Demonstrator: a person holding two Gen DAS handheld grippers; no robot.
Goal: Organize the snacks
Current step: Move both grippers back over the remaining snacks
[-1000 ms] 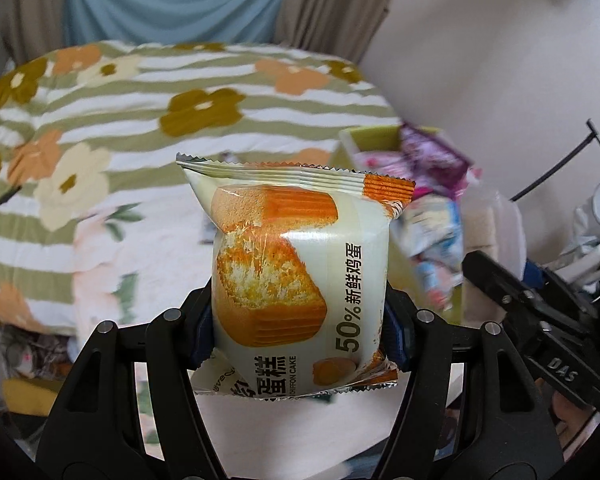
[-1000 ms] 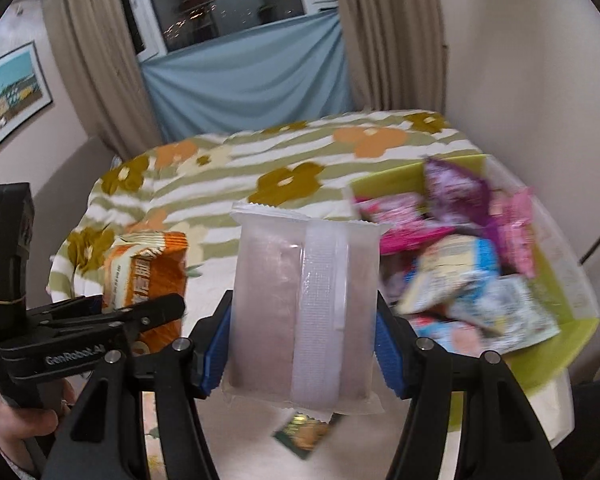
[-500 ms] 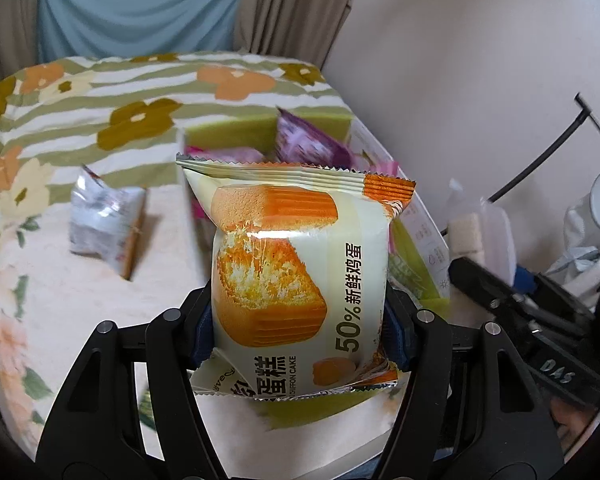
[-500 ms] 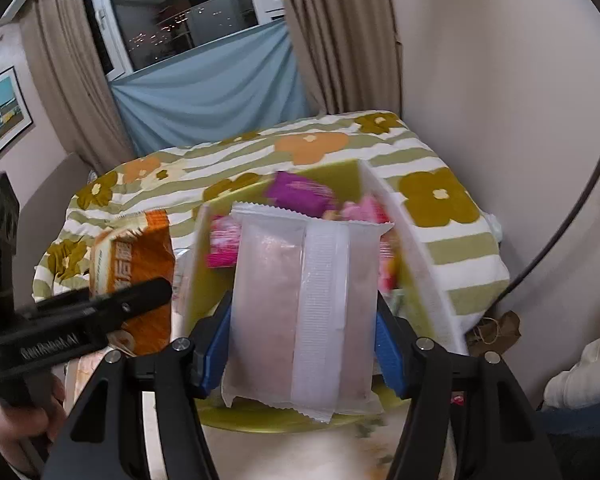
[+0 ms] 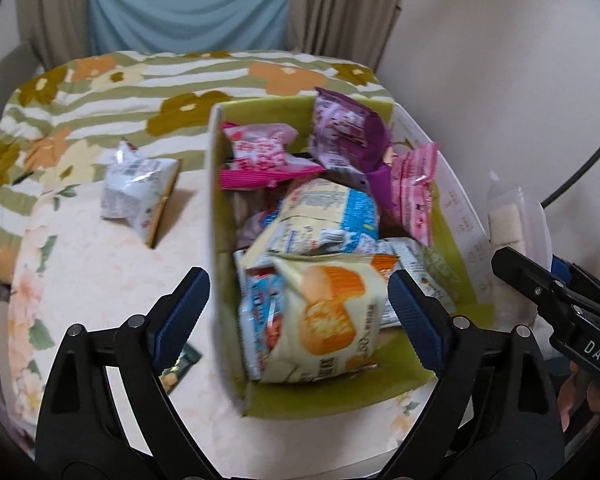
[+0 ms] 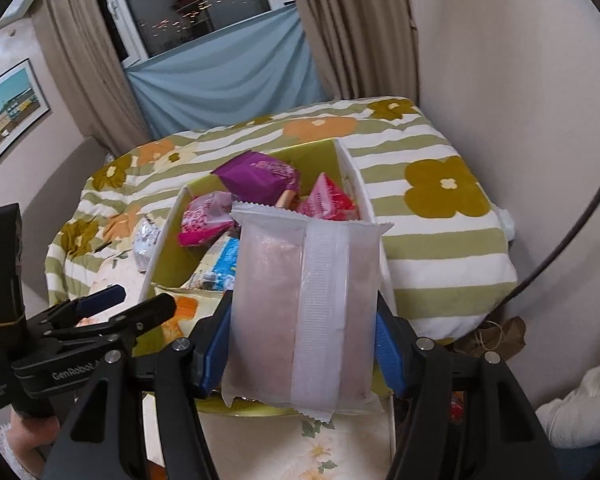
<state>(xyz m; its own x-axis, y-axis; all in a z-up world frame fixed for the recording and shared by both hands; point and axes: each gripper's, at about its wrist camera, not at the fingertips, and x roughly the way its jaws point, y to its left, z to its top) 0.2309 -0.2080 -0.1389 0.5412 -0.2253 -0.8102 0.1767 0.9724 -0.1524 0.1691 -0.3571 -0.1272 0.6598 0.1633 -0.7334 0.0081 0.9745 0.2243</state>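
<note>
On the pale flowered tablecloth at far left lies a crinkled silver packet, well apart from the rest, and a small dark green wrapper sits near the left blue pad. Next comes the box, white card outside and green inside, heaped with glossy snack bags: pink, purple and blue-and-cream. The left gripper hangs over its near end; its jaws have just been opening and now stand spread, and the cake pack, a soft cream pillow printed with orange sponge, lies loose on the heap between them, touching neither pad. To the right, the right gripper pinches a frosted bar pack upright by its sides, a ribbed white seam running down its pinkish middle, over the box's near right edge. Beyond is a striped quilt.
</note>
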